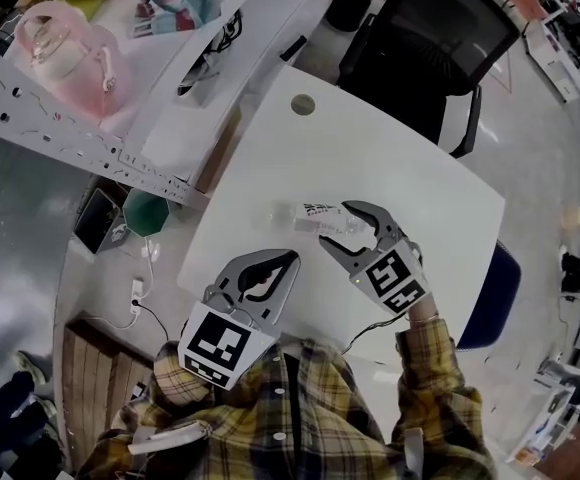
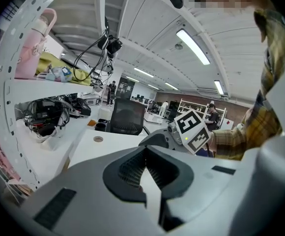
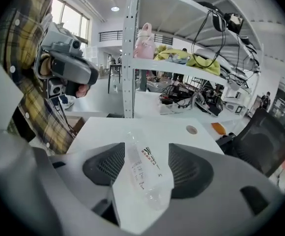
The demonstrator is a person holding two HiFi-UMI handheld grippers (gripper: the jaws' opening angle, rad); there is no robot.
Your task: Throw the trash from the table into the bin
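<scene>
R gripper (image 1: 336, 224) tilted down, spread round bottle (image 1: 303, 214); L gripper (image 1: 291, 259) pressed together, empty.

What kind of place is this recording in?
Probably an open-plan office or lab: white desk, black mesh office chair, metal shelving loaded with cables, long ceiling strip lights.

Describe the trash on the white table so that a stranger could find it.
Start at the white table before the black office chair. Near its close edge, a clear plastic bottle lies on its side between the open jaws of the right tool. It is the only loose thing there: see-through, with a white label printed in black and red.
</scene>
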